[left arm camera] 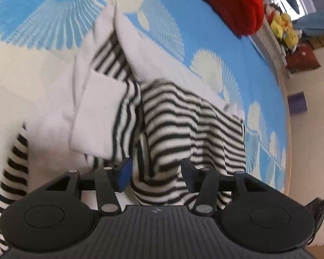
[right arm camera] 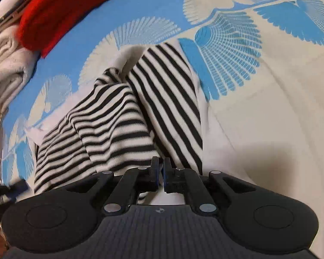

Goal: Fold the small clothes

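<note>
Your right claw was clamped on the striped garment, bunched on the bedspread below the red cloth. Left claw stood apart, striped cloth between the fingers (unpinched), so lifting could have dragged that side crooked.

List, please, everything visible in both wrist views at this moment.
striped garment: one, black-and-white with white panels, crumpled mid-bed
bedspread: one, blue and cream with fan pattern, under everything
red knit: one, red, bed's far edge
folded cloth: one, off-white, beside the red knit
plush toys: several, yellow, on a ledge past the bed
left gripper: black, open, astride striped fabric
right gripper: black, shut on the garment
</note>
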A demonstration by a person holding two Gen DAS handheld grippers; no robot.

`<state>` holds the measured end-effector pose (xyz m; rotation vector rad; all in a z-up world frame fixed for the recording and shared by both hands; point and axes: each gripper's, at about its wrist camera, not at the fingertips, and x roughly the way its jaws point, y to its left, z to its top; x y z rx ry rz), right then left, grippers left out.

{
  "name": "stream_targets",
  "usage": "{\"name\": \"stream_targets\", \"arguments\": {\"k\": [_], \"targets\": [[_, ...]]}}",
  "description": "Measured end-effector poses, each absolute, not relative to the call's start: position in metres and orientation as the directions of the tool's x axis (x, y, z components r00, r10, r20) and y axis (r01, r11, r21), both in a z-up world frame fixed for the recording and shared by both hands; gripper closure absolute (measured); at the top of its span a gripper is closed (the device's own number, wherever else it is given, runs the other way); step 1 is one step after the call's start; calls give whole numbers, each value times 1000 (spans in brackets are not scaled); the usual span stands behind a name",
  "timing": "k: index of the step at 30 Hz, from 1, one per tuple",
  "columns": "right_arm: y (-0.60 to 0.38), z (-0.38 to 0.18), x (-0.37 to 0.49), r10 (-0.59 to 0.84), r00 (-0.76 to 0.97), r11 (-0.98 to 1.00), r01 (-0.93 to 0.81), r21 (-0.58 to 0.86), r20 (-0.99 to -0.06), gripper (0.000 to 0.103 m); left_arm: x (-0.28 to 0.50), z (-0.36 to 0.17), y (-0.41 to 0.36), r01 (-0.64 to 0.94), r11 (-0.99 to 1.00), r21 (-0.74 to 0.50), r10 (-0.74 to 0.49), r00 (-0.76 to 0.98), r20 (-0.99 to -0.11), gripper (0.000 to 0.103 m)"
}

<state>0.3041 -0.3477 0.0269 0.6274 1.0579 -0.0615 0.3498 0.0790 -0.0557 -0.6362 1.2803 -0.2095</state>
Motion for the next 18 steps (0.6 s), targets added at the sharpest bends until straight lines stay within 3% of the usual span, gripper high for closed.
{"name": "stream_targets", "arguments": {"k": [1, 2, 6, 7, 8, 9, 10, 11, 16, 18], "targets": [[-347, 29, 305, 242, 518, 827, 331, 454, -820, 71, 348, -59, 77, -204, 806, -555, -492, 291, -821, 48], [-347, 29, 306, 234, 521, 831, 331, 447, -820, 65, 349, -61, 73, -214, 803, -556, -493, 287, -822, 47], [-344, 15, 319, 251, 496, 817, 353, 457, -831, 62, 354, -72, 67, -282, 807, -519, -452, 270, -850, 51], [-342, 10, 321, 250, 486, 815, 362, 453, -837, 63, 355, -74, 67, -298, 805, -512, -442, 273, -854, 56], [-340, 6, 323, 250, 479, 813, 368, 451, -841, 63, 356, -73, 70, -305, 802, -514, -441, 278, -853, 79], [-340, 4, 324, 251, 478, 807, 377, 454, -842, 75, 359, -71, 72, -307, 792, -528, -449, 293, -844, 100], [-338, 4, 324, 256, 486, 800, 378, 465, -836, 93, 363, -66, 75, -304, 778, -550, -457, 327, -827, 101], [-338, 5, 325, 261, 501, 793, 376, 479, -825, 98, 364, -55, 80, -288, 762, -580, -457, 395, -797, 101], [-346, 46, 312, 272, 700, 728, 300, 617, -660, 99, 357, 11, 100, -95, 775, -624, -391, 704, -593, 101], [-351, 59, 303, 264, 753, 709, 272, 650, -603, 99, 354, 11, 109, -96, 768, -634, -386, 720, -577, 101]]}}
